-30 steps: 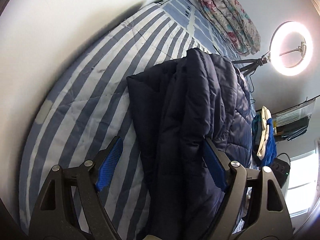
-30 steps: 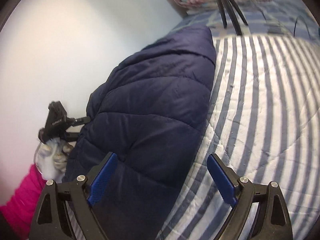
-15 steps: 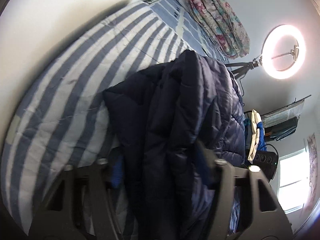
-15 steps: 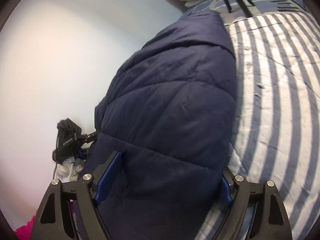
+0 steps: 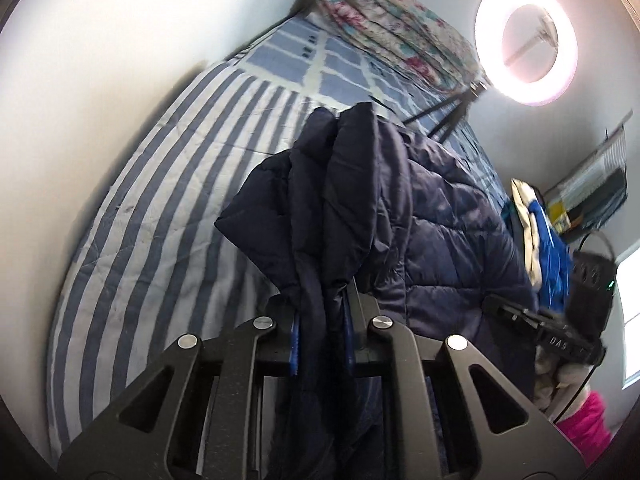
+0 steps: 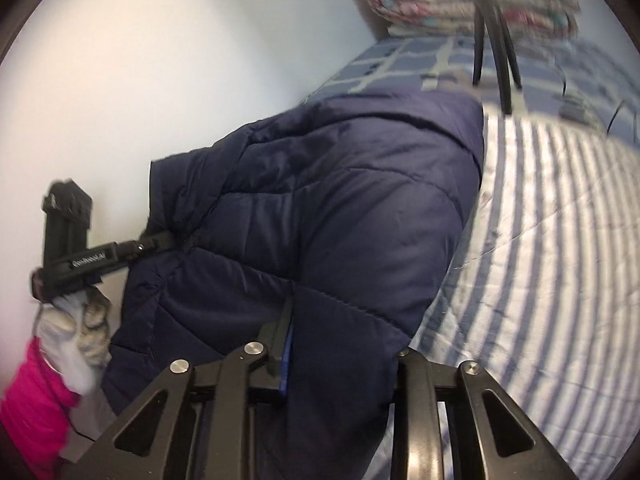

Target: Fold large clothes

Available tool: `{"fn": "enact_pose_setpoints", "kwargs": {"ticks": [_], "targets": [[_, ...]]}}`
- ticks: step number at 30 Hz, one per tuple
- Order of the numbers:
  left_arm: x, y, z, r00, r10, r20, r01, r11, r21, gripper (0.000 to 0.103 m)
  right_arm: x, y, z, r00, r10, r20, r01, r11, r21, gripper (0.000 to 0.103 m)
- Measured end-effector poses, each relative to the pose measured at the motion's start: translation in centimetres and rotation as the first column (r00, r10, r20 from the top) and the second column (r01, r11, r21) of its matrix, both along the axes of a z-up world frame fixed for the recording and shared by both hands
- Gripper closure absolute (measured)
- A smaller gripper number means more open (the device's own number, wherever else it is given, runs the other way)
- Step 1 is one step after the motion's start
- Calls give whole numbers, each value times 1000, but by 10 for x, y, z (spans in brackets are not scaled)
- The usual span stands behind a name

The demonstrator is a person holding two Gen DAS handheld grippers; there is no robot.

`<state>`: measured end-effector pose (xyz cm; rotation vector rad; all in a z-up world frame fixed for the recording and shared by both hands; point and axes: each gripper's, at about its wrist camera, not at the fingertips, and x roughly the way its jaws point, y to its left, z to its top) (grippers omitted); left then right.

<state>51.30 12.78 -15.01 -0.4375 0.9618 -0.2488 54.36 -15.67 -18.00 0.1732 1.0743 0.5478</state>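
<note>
A dark navy quilted puffer jacket [image 5: 432, 240] lies on the striped bed, also seen in the right wrist view [image 6: 340, 208]. My left gripper [image 5: 320, 332] is shut on a bunched fold at the jacket's near edge. My right gripper [image 6: 340, 344] is shut on the jacket's near edge on the other side; its right finger is hidden under the fabric. Each gripper shows in the other's view: the right gripper [image 5: 540, 328] at the right, the left gripper [image 6: 92, 256] at the left, held by a gloved hand.
The bed has a blue and white striped cover [image 5: 168, 208], [image 6: 552, 232]. A folded floral blanket [image 5: 392, 36] lies at the head. A ring light [image 5: 526, 42] on a tripod [image 6: 492, 36] stands on the bed. Folded clothes [image 5: 540, 236] are stacked at the right.
Both grippers moved forward onto the jacket's near edge and shut on it. The gripped folds now stand lifted and bunched between the fingers.
</note>
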Motion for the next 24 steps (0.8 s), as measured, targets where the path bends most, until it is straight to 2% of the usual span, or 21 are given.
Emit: {"fn": "enact_pose_setpoints", "kwargs": {"ticks": [3, 8, 17, 24], "targets": [[-15, -16, 12, 999, -39, 14, 39, 999, 20, 90, -17, 0, 22, 999, 19, 35, -17, 998, -59, 80], [-36, -44, 27, 996, -91, 26, 90, 996, 7, 90, -50, -20, 54, 997, 31, 72, -22, 992, -127, 81], [-55, -119, 65, 976, -199, 82, 201, 980, -10, 90, -96, -91, 98, 990, 11, 139, 19, 978, -210, 82], [-45, -187, 94, 952, -271, 142, 278, 960, -26, 91, -112, -150, 130, 979, -35, 203, 85, 966, -245, 82]]}}
